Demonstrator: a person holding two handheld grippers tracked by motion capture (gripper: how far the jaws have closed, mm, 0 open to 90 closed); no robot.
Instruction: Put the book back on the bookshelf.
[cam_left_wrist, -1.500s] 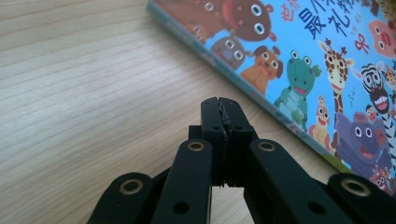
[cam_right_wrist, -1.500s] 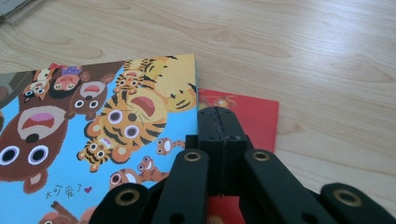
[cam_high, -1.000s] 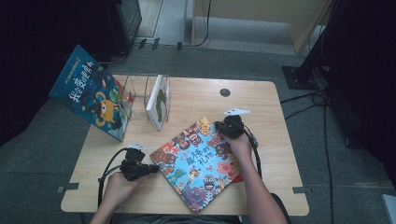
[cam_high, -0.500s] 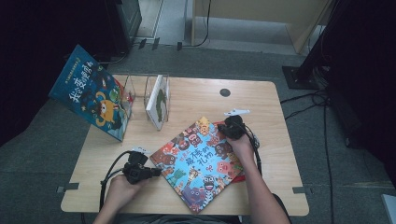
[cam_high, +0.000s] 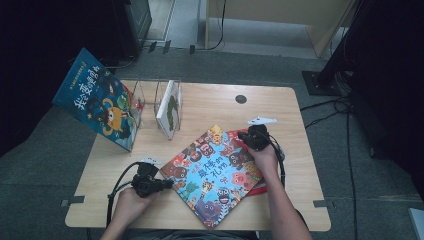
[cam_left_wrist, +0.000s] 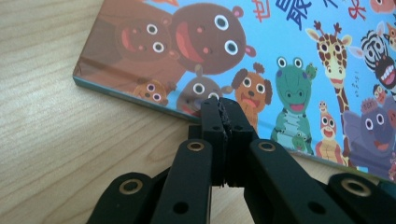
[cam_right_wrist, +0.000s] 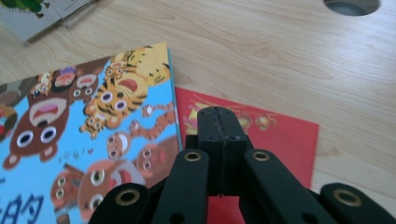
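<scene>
The animal picture book (cam_high: 212, 175) lies flat on the near middle of the bench (cam_high: 210, 107), turned diamond-wise, its long axis running from near left to far right, over a red book (cam_right_wrist: 261, 123). The left gripper (cam_high: 167, 185), jaws together and empty, sits at its left corner. The right gripper (cam_high: 250, 137), also closed on nothing, hovers at its far right edge. Both are equally close.
</scene>
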